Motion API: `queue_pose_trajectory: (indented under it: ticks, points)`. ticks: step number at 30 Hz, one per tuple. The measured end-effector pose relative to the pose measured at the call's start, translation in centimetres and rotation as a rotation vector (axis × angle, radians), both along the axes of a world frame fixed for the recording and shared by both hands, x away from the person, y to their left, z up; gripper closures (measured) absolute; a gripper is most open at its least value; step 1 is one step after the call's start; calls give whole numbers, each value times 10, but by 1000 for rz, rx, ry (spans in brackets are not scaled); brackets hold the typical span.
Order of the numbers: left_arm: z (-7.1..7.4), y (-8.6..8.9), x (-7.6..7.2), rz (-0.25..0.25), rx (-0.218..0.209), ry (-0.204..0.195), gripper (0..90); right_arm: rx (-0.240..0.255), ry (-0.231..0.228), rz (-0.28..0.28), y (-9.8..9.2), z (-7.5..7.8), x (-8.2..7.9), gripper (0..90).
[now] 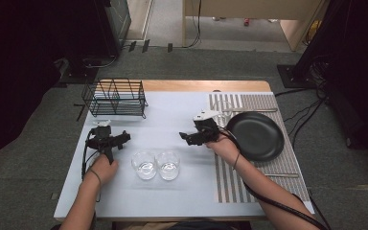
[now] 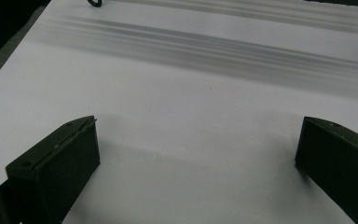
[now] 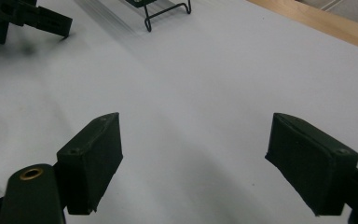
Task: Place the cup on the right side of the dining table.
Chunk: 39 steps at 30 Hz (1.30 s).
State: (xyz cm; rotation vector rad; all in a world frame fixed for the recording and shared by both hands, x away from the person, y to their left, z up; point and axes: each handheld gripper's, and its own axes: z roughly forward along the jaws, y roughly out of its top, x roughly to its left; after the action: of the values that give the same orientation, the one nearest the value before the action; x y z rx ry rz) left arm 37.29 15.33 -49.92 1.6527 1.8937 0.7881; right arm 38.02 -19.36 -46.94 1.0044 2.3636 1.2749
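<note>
Both grippers wait empty; no pick has begun.
One rack (image 1: 115, 98) upper left; left gripper (image 1: 124, 138), fingers open on nothing; two glasses (image 1: 144, 165) lower centre on the bench (image 1: 172, 110); right gripper (image 1: 184, 138), fingers likewise open; one plate (image 1: 255, 135) right. Next likely: lower onto a glass.

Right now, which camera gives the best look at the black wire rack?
The high view: the wire rack stands whole, every side visible. The right gripper view catches one wire foot at its top edge; the left gripper view, a small dark loop, probably another foot.
</note>
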Motion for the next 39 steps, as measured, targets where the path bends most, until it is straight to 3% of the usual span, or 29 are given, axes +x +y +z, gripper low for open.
queue_pose_trajectory:
  ticks: [4,16,21,39]
  points:
    - [0,0,0,0,0,-1,0,11,7,1,1,-3,0,177]
    - [0,0,0,0,0,0,0,-28,11,54,9,-19,-2,180]
    - [0,0,0,0,-1,-1,0,-16,33,56,11,-22,-2,184]
    - [0,0,0,0,0,-1,0,-78,70,88,17,-32,-1,202]
